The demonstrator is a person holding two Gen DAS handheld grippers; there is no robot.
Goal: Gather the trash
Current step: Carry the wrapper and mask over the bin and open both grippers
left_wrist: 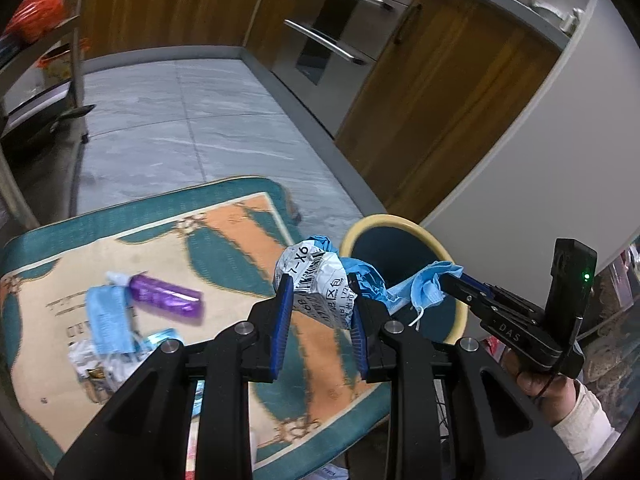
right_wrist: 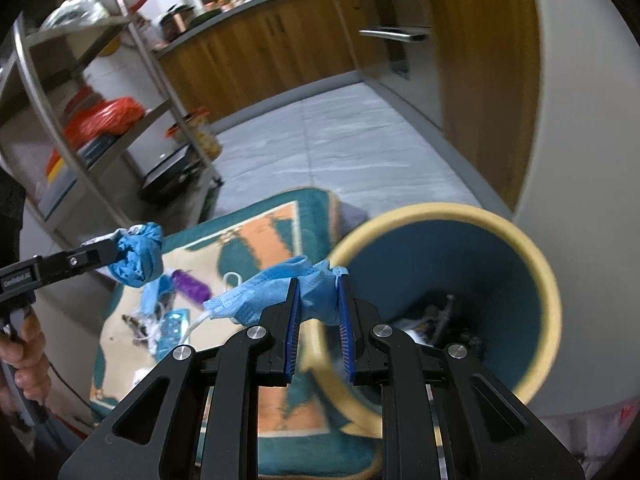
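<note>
What lies at the bottom of the bin (right_wrist: 516, 240) is dark and blurred, and the scraps left on the mat (left_wrist: 240, 216) beyond the left tongs, beside a purple bottle (left_wrist: 166, 294), are hard to tell apart. The left tongs (left_wrist: 320, 300) are clamped on a crumpled printed wrapper (left_wrist: 316, 276) with blue stuff bunched behind it. The right tongs (right_wrist: 320, 300) are clamped on a blue face mask (right_wrist: 276, 288), held just beside the bin's rim, with 1 white ear loop dangling.

Crumpled printed wad (left_wrist: 316, 284), blue mask (right_wrist: 280, 286) held; bin (right_wrist: 536, 264) apparently near-empty.
</note>
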